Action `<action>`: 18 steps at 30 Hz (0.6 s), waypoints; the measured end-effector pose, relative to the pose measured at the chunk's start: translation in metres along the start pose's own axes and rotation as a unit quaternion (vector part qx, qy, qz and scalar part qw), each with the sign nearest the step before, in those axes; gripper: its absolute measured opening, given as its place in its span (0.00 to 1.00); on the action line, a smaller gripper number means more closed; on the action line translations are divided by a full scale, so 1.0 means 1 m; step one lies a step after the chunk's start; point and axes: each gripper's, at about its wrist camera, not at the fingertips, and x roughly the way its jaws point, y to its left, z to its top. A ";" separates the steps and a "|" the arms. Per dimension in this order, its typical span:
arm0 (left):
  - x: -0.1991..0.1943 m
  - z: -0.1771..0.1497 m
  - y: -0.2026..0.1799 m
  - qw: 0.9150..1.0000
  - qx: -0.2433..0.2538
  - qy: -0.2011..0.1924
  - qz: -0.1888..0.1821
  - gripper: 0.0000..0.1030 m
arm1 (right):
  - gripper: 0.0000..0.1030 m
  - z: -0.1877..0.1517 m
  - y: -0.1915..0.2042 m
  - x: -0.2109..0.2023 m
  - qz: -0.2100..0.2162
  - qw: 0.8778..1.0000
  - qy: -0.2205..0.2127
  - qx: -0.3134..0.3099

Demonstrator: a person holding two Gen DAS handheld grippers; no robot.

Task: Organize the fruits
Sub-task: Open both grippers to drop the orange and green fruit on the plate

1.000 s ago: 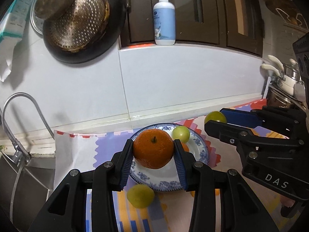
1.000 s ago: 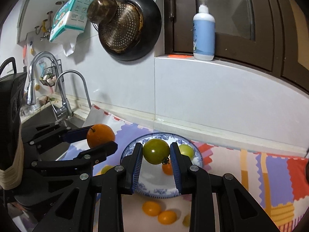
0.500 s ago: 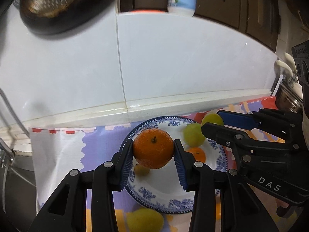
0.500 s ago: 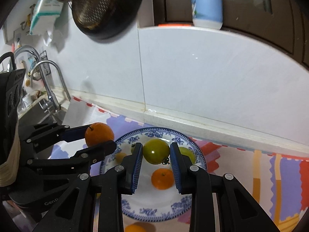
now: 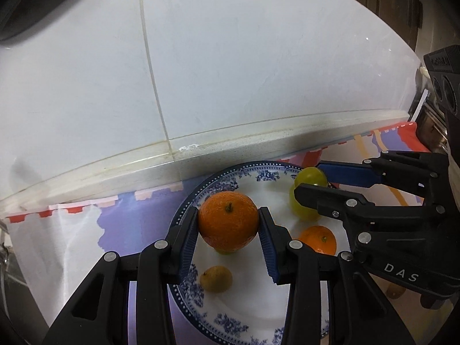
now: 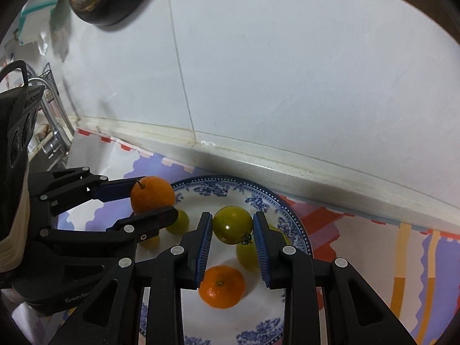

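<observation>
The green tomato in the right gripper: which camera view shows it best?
The right wrist view: the green tomato sits centred between the right gripper pads, fully visible. In the left wrist view, it is small and the gripper's finger hides part of it.

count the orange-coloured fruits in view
2: one orange clamped in the left gripper above the plate, one smaller orange lying on it. Others may be hidden.

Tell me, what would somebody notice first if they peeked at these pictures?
Probably the big orange pinched in the left gripper, held over the blue-patterned plate. Next, the green tomato clamped in the right gripper above the same plate. A small mandarin and some yellow-green fruits already lie on the plate beneath them.
</observation>
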 end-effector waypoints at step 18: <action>-0.028 -0.005 -0.007 1.000 0.012 -0.023 0.005 0.44 | 0.35 -0.003 0.000 -0.019 -0.012 1.000 -0.018 0.009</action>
